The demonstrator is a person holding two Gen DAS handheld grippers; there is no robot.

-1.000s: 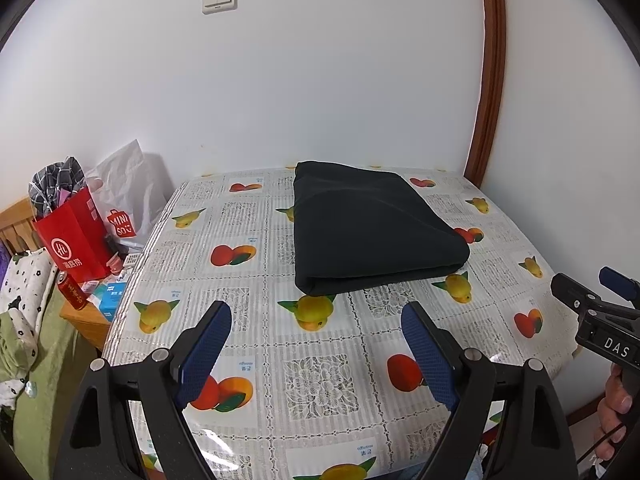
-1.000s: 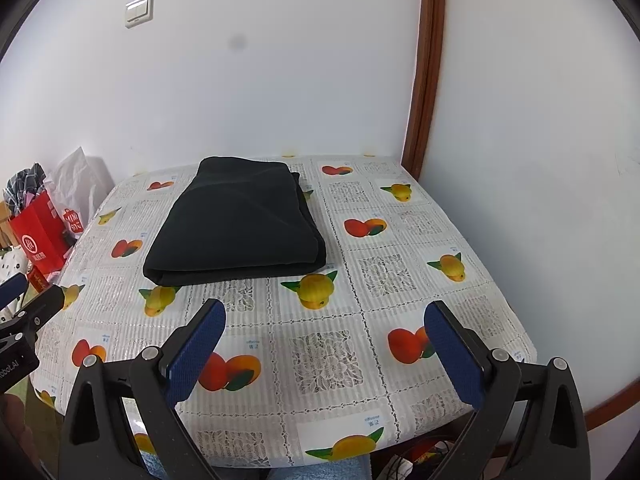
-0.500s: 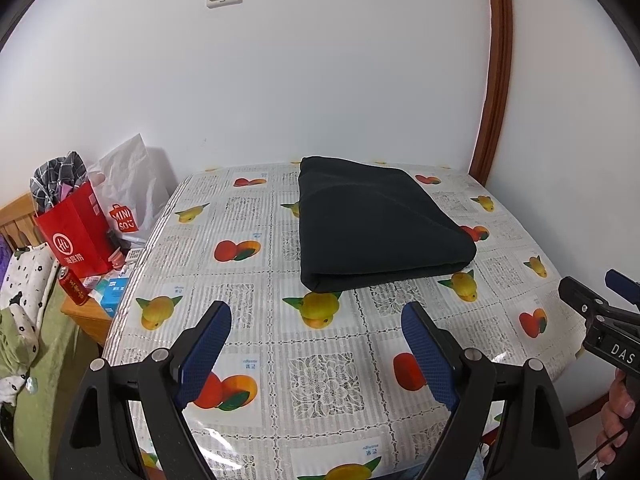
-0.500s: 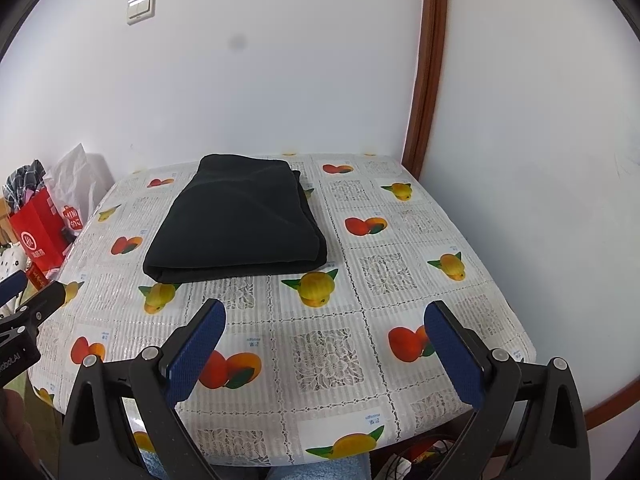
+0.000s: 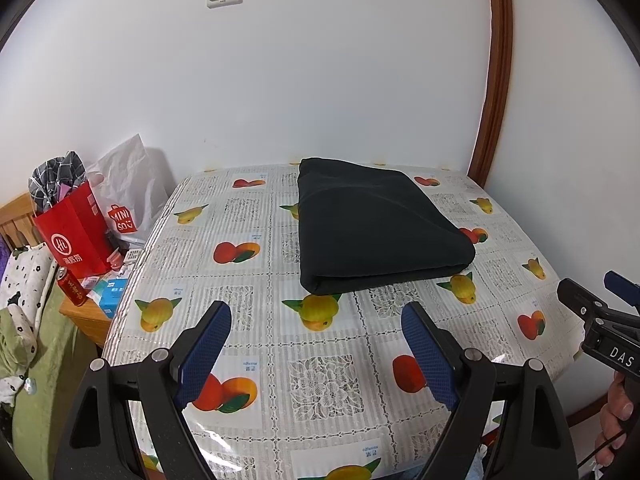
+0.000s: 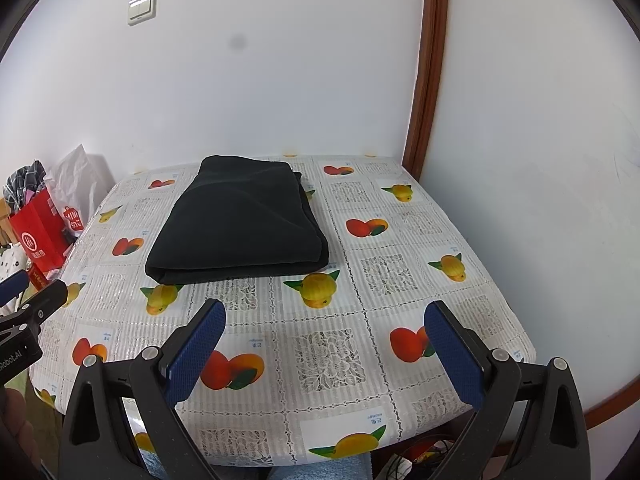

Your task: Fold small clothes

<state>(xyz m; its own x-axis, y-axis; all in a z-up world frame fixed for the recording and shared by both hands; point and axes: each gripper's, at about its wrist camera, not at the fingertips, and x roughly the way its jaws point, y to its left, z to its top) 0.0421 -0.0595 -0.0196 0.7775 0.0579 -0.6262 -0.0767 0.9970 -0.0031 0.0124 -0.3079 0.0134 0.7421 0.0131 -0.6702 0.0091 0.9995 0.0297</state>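
Note:
A black garment lies folded into a thick rectangle on the far half of the table; it also shows in the right wrist view. My left gripper is open and empty, held above the table's near edge, well short of the garment. My right gripper is open and empty, also over the near edge. The right gripper's tip shows at the right of the left wrist view; the left gripper's tip shows at the left of the right wrist view.
The table has a fruit-print plastic cloth and stands in a corner against white walls, with a brown door frame at the right. Left of it are a red shopping bag, a white plastic bag and a wooden stand with small boxes.
Both grippers have drawn back and risen slightly, so the table and garment sit a little lower and farther in view. The garment has not moved.

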